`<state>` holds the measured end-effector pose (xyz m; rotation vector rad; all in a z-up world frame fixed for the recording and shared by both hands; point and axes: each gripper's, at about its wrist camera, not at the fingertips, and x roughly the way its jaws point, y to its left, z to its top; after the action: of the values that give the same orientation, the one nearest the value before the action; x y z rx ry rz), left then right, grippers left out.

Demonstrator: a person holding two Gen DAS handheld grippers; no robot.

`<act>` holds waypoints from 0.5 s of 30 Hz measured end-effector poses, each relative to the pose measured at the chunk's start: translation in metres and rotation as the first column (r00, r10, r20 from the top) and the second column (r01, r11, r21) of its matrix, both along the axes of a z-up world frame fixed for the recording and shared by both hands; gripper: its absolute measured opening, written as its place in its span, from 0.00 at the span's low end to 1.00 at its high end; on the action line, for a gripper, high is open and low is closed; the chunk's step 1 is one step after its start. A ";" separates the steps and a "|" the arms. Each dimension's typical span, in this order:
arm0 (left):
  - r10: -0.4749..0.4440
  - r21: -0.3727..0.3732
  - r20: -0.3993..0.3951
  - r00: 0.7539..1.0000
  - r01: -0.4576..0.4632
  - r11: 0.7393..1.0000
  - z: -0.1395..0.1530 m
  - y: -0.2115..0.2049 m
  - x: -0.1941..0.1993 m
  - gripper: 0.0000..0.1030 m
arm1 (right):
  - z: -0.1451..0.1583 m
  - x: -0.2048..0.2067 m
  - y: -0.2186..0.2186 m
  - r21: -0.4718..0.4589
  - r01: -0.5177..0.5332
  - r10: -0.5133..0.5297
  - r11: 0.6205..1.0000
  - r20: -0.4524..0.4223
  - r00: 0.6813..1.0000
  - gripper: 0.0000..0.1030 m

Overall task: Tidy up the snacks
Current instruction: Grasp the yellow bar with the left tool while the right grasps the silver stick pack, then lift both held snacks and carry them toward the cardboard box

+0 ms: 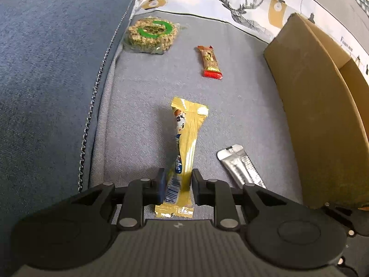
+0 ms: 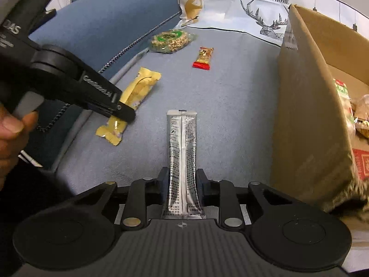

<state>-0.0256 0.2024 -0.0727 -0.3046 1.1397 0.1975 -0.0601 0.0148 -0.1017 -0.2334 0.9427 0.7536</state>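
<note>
**Both grippers clamped on snack bars**

While the left gripper (image 1: 176,184) pinches the gold bar (image 1: 186,138) on the grey sofa seat (image 1: 138,115), jaws nearly closed, the right gripper (image 2: 182,180) clamps the silver sachet (image 2: 182,152); cardboard box (image 2: 309,115) at three o'clock.

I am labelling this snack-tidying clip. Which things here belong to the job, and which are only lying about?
Belong to the job:
- yellow snack bar, in the left claw
- silver sachet, in the right claw
- red snack bar
- round green-label snack
- cardboard box

Only lying about:
- deer-print cloth
- blue cushion
</note>
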 end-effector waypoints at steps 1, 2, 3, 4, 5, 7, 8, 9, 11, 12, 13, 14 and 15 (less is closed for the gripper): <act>-0.009 0.001 -0.005 1.000 0.009 1.000 -0.001 -0.002 0.001 0.22 | -0.001 0.000 0.000 0.003 -0.009 0.009 1.000 -0.008 1.000 0.30; -0.018 0.006 -0.009 1.000 0.018 1.000 -0.001 -0.004 0.001 0.22 | -0.002 0.000 0.000 0.007 -0.013 0.013 1.000 -0.010 1.000 0.31; -0.028 0.008 -0.015 0.999 0.028 1.000 -0.001 -0.006 0.001 0.22 | -0.003 0.001 0.001 0.007 -0.015 0.015 1.000 -0.010 1.000 0.31; -0.044 0.006 -0.021 0.999 0.044 0.999 -0.001 -0.009 0.000 0.22 | -0.004 0.002 0.001 0.009 -0.019 0.019 1.000 -0.011 1.000 0.35; -0.058 0.000 -0.024 0.998 0.058 0.998 -0.001 -0.011 0.000 0.21 | -0.004 0.003 0.001 0.011 -0.019 0.019 1.000 -0.011 1.000 0.40; -0.089 -0.028 -0.023 0.996 0.088 0.996 -0.001 -0.016 -0.002 0.22 | -0.006 0.006 0.001 0.017 -0.016 0.016 1.000 -0.016 1.000 0.42; -0.101 -0.027 -0.021 0.995 0.101 0.995 -0.001 -0.018 -0.002 0.22 | -0.006 0.008 0.001 0.020 -0.014 0.015 1.000 -0.017 1.000 0.43; -0.106 -0.011 -0.026 0.994 0.105 0.994 -0.001 -0.021 -0.002 0.22 | -0.006 0.009 0.001 0.023 -0.012 0.012 1.000 -0.015 1.000 0.43; -0.099 0.018 -0.042 0.994 0.100 0.995 -0.004 -0.023 0.000 0.22 | -0.008 0.010 0.000 0.028 -0.012 0.012 1.000 -0.012 1.000 0.43; -0.101 0.023 -0.048 0.994 0.102 0.995 -0.005 -0.024 0.002 0.22 | -0.008 0.011 0.001 0.029 -0.014 0.014 0.999 -0.008 1.000 0.43; -0.106 0.024 -0.057 0.993 0.107 0.994 -0.007 -0.025 0.003 0.22 | -0.008 0.010 0.002 0.027 -0.016 0.016 0.999 -0.003 1.000 0.43; -0.110 0.026 -0.062 0.992 0.112 0.993 -0.008 -0.026 0.004 0.23 | -0.009 0.010 0.001 0.026 -0.019 0.019 0.999 0.001 1.000 0.43; -0.114 0.029 -0.063 0.992 0.116 0.993 -0.009 -0.027 0.004 0.23 | -0.009 0.010 0.002 0.023 -0.023 0.023 0.999 0.007 1.000 0.43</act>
<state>-0.0213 0.1755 -0.0814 -0.2048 1.2097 0.1244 -0.0502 0.0169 -0.1108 -0.2267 0.9255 0.7836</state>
